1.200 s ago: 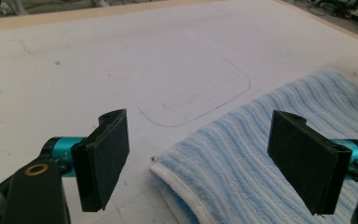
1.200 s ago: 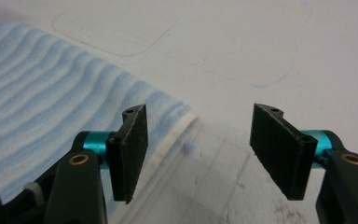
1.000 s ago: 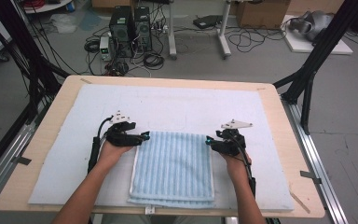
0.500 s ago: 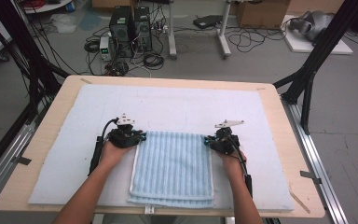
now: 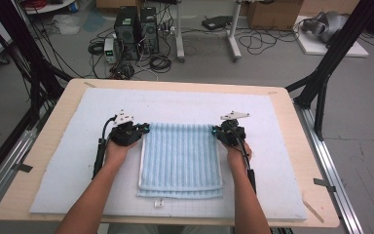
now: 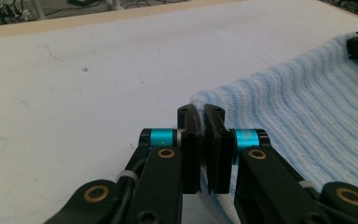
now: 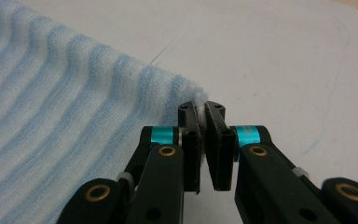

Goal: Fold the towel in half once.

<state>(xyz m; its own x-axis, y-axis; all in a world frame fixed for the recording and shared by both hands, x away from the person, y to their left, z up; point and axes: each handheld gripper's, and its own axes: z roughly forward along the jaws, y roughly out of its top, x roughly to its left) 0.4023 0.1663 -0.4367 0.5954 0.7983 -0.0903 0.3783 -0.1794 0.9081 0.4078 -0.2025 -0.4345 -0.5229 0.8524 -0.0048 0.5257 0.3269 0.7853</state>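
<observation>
At the far left corner of the towel (image 5: 181, 158), the left gripper (image 5: 142, 129) is clamped on the cloth, and the right gripper (image 5: 216, 130) pinches the far right corner likewise. Between them the folded blue striped towel lies on the white mat (image 5: 68, 161), covering the wooden table (image 5: 24, 195).

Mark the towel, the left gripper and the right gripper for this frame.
towel (image 5: 181, 158): high view, middle of the striped top layer.
left gripper (image 6: 201, 122): left gripper view, between the jaw tips, shut on the towel corner.
right gripper (image 7: 202, 116): right gripper view, between the jaw tips pinching the towel corner.
</observation>
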